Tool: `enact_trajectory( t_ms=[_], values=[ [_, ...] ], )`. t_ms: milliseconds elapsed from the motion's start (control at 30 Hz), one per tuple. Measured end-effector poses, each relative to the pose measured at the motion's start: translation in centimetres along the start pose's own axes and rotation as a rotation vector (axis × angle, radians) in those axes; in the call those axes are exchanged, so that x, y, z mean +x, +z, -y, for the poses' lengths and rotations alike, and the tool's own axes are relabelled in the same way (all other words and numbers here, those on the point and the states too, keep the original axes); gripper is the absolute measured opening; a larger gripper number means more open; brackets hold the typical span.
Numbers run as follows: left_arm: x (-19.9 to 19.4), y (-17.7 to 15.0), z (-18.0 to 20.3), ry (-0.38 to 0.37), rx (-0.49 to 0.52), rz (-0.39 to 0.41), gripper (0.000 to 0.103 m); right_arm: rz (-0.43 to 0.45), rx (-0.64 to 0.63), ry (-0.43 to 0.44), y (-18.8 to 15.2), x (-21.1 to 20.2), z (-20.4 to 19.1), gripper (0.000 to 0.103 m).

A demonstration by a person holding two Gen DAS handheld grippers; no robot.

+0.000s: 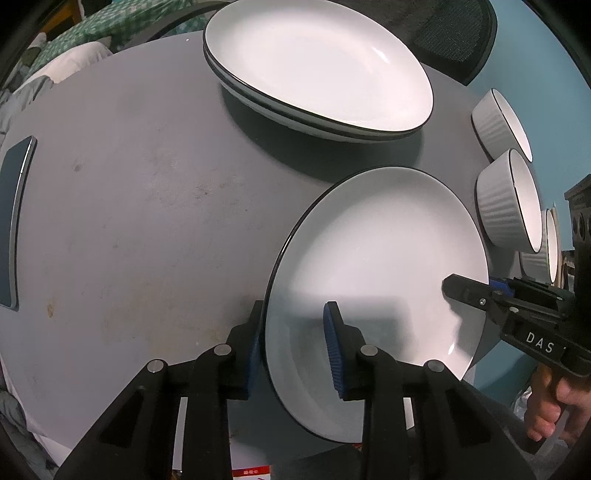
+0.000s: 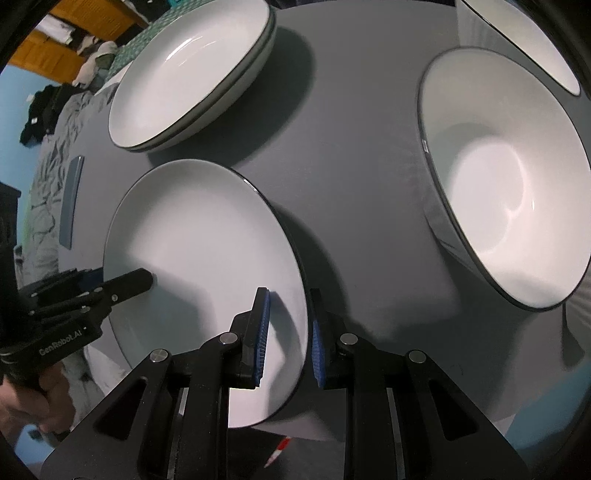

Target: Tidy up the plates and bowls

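A white plate with a dark rim [image 1: 380,258] sits near the table's front edge; it also shows in the right wrist view [image 2: 199,236]. My left gripper [image 1: 293,350] straddles its left rim, jaws around the rim with small gaps. My right gripper [image 2: 288,339] straddles its right rim the same way and shows in the left wrist view [image 1: 469,291]. A stack of white plates [image 1: 314,70] lies at the back, also seen in the right wrist view [image 2: 192,74]. White ribbed bowls [image 1: 506,199] stand at the right; one bowl [image 2: 509,184] is close to my right gripper.
A dark phone [image 1: 13,221] lies at the table's left edge. A black mesh chair [image 1: 454,33] stands behind the grey round table [image 1: 129,203]. Bedding and clothes lie beyond the table's left side.
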State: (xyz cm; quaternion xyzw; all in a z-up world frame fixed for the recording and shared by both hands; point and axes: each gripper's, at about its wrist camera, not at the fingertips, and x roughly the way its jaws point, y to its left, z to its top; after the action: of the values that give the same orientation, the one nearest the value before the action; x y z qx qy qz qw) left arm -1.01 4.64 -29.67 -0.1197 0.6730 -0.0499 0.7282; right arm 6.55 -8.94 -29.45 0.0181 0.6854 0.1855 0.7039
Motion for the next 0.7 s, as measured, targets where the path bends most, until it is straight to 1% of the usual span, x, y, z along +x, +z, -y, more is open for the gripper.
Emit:
enact_trajectory(
  t_ms=[67, 200, 333, 367, 467, 700],
  values=[
    [0.0, 0.2, 0.3, -0.002, -0.005, 0.001, 0.028, 0.001, 0.002, 0.002, 0.3, 0.2, -0.6, 0.021],
    [0.0, 0.5, 0.0, 0.004, -0.006, -0.003, 0.028, 0.007, 0.0, -0.002, 0.6, 0.3, -0.7, 0.021],
    [-0.2, 0.3, 0.1, 0.004, -0.018, -0.008, 0.028, -0.001, 0.011, 0.009, 0.6, -0.3, 0.8, 0.019],
    [-0.2, 0.3, 0.1, 0.003, -0.02, -0.01, 0.028, -0.002, 0.01, 0.011, -0.1, -1.1, 2.0, 0.019],
    [-0.7, 0.1, -0.3, -0.009, -0.038, -0.009, 0.028, -0.002, 0.008, 0.013, -0.1, -1.5, 2.4, 0.019],
    [-2.4, 0.8, -0.8, -0.004, -0.037, 0.015, 0.028, 0.009, -0.003, 0.016, 0.6, -2.7, 2.3, 0.018]
  ],
)
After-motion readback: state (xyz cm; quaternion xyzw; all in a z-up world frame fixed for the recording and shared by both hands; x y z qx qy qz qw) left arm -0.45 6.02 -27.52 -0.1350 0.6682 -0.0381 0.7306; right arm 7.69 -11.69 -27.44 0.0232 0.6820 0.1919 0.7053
